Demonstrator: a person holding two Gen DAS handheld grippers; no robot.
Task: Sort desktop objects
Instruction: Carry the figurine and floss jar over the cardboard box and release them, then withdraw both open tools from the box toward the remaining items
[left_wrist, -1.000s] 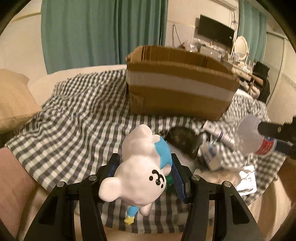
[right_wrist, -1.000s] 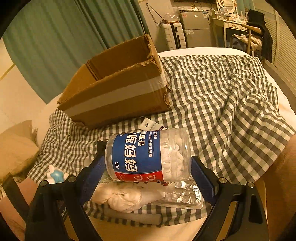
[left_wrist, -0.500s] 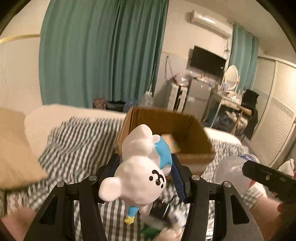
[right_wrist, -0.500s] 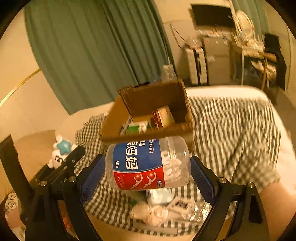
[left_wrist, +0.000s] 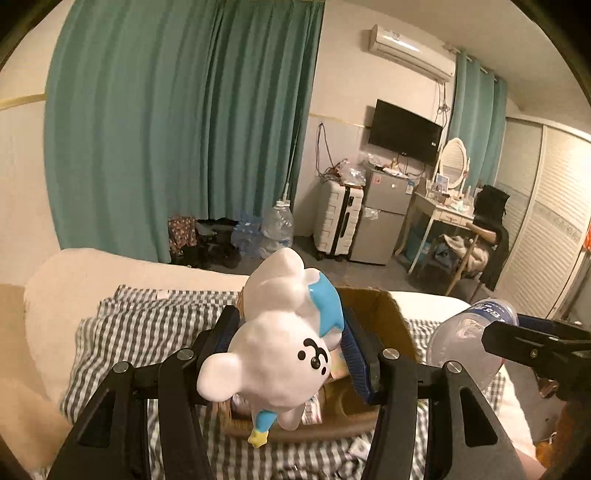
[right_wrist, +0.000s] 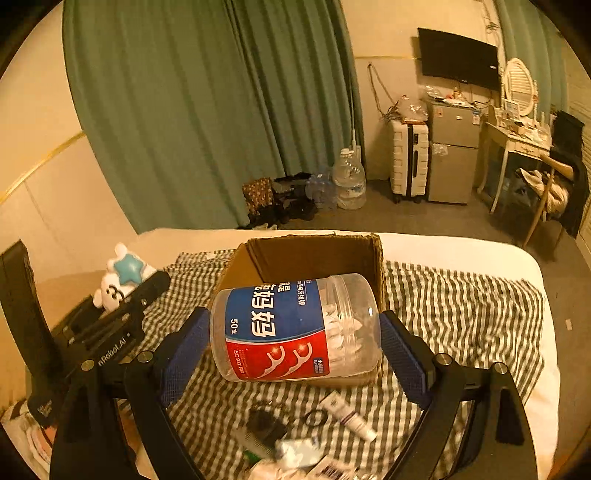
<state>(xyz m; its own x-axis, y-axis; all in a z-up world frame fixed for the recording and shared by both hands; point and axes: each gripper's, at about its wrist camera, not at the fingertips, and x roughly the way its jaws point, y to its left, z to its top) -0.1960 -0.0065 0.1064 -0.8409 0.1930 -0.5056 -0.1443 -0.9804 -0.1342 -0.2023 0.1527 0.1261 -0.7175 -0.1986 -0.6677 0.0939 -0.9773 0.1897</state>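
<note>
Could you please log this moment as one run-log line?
left gripper: holds white figurine | right gripper: holds floss jar | cardboard box: open, ahead

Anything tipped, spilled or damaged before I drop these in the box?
Nothing spilled. The floss jar lies sideways in the right gripper, and the toy hangs tilted in the left gripper. The box has a ragged rim. A tube and other small items lie scattered on the cloth.
</note>
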